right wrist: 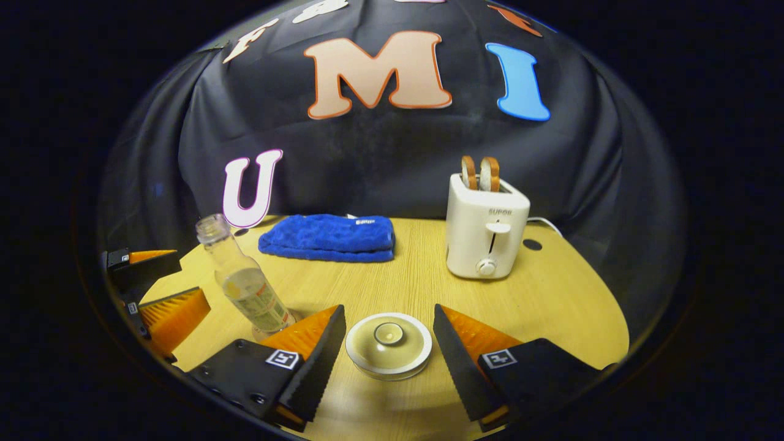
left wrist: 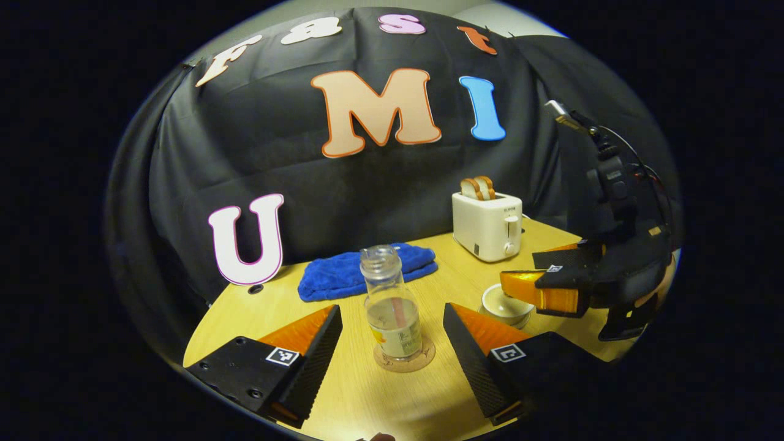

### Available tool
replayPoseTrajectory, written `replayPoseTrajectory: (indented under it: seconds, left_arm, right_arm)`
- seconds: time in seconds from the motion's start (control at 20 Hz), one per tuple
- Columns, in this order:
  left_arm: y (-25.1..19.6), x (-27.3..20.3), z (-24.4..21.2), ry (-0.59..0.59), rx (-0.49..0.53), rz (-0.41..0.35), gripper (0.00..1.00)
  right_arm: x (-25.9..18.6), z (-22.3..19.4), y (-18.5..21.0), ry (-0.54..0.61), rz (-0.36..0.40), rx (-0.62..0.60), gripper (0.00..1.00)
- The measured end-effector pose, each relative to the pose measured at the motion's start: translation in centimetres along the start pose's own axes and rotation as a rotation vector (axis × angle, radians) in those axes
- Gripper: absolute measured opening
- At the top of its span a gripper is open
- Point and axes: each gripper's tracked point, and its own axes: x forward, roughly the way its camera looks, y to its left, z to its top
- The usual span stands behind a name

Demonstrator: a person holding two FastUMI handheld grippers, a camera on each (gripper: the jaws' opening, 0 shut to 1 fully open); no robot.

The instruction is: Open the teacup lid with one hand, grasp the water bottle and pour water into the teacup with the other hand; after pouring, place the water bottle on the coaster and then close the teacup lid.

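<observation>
1. Straight ahead of your right gripper (right wrist: 389, 331), between its spread fingers, sat the teacup (right wrist: 389, 346) with its lid (right wrist: 388, 335) on; the knob faced up, dead centre in the gap, neither finger touching it.
2. You held that gripper wide open and empty, low over the wooden table (right wrist: 551, 306), the cup just beyond its fingertips.
3. Across the left gripper view, the water bottle (left wrist: 392, 306) stood upright on its coaster (left wrist: 404, 358), long axis vertical, uncapped, centred between the parted fingers of your left gripper (left wrist: 392, 331), which was likewise open and gripped nothing.
4. Each tool was the nearer one to its own target: right to the lid, left to the bottle. The cup lay just to the bottle's right, so the pour looked like a short swing.
5. My judgement: the lid lift came first, and it called for a short advance and a pinch on the knob or rim.
6. Farther back stood a folded blue towel (right wrist: 327, 237) and a white toaster (right wrist: 486, 233) holding two slices, both well apart from the cup.
</observation>
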Motion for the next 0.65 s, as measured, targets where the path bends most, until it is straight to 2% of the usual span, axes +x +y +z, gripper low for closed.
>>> replayPoseTrajectory:
  seconds: [0.05,0.2,0.3,0.45,0.5,0.55,0.65]
  left_arm:
    - [0.6,-0.4,1.1,-0.023,-0.008,0.021,0.97]
    - [1.4,-1.3,4.7,-0.102,-0.043,0.047,0.96]
    - [1.9,-2.0,7.0,-0.147,-0.045,0.062,0.96]
    - [2.4,-2.9,9.2,-0.194,-0.059,0.078,0.96]
    - [2.6,-3.2,9.7,-0.203,-0.068,0.083,0.96]
    - [3.0,-3.7,10.2,-0.222,-0.076,0.094,0.96]
    - [3.6,-4.4,11.1,-0.242,-0.075,0.112,0.96]
  right_arm:
    - [-1.1,1.0,-0.1,-0.031,-0.006,0.0,0.95]
    - [-4.1,4.5,0.3,-0.133,-0.013,0.015,0.98]
    - [-6.5,7.0,0.0,-0.21,-0.041,0.004,0.96]
    - [-9.8,10.7,0.7,-0.329,-0.054,-0.035,1.0]
    - [-10.5,11.3,1.1,-0.347,-0.051,-0.038,0.98]
    - [-11.2,11.8,1.5,-0.364,-0.044,-0.034,1.0]
    - [-12.1,12.4,1.6,-0.379,-0.046,-0.025,0.95]
